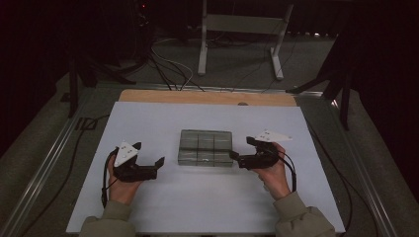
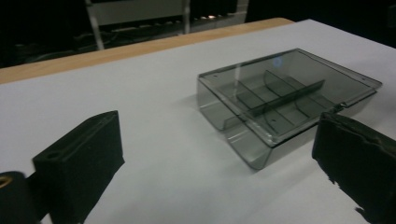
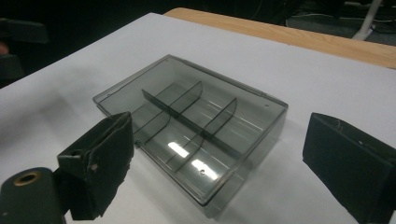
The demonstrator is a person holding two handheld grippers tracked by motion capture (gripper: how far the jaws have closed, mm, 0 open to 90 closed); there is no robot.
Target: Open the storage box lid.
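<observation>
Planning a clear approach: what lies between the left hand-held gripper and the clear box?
Bare white table sheet separates the left hand-held gripper from the compartment box, seen in the high view.

Smoky clear compartment box at centre of white table sheet, lid shut, 2 rows x 3 cells visible through it. Left gripper held left of box, near but apart, jaws spread, pointing twd box. Right gripper at box's right edge (jaw tips just beside it, contact can't be told), jaws spread. Grey three-cornered plates atop both. Wooden edge strip along far side of sheet.
</observation>
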